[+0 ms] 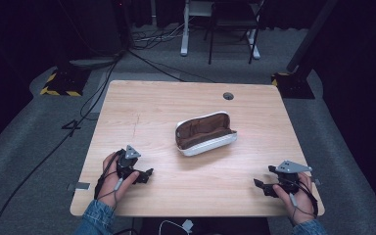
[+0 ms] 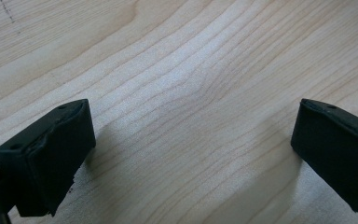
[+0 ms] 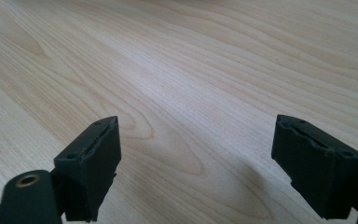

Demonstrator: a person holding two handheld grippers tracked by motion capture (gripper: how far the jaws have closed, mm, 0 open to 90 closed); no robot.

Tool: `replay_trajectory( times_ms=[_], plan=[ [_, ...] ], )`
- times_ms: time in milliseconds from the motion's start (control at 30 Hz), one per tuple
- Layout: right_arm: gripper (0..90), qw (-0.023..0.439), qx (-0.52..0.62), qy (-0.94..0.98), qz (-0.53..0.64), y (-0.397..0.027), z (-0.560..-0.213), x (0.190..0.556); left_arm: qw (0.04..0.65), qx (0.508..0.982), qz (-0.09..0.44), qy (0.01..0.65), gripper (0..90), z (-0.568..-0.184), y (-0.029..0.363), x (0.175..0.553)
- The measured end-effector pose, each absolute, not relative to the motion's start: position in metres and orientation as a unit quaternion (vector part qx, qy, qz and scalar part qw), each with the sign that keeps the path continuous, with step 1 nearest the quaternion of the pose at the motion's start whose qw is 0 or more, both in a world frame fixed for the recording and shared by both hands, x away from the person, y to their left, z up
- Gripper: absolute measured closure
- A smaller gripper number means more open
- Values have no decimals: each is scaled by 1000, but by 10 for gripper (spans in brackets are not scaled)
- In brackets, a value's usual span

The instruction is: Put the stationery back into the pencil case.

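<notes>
While both claws rest low on the worktop, the case lies between and beyond them.

I see my left claw near the front left edge and my right claw near the front right, each with jaws spread wide over bare wood and holding nothing. A white pouch-like case with a brown lining lies open near the worktop's middle, well apart from both.

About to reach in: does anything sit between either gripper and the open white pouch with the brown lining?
Nothing visible: bare wooden table separates the left gripper and right gripper from the white pouch.
</notes>
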State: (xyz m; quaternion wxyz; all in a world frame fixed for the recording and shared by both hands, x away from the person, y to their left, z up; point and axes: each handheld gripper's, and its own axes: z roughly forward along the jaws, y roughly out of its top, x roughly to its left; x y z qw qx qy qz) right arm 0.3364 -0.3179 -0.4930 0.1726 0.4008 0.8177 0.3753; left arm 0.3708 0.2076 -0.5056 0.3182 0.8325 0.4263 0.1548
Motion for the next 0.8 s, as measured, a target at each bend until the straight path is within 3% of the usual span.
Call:
replay_trajectory(
  times_ms=[800],
  plan=[
    [94,166,375,838,360,-312,-505,342,320,832,156,426,1,-506,205,373]
  ],
)
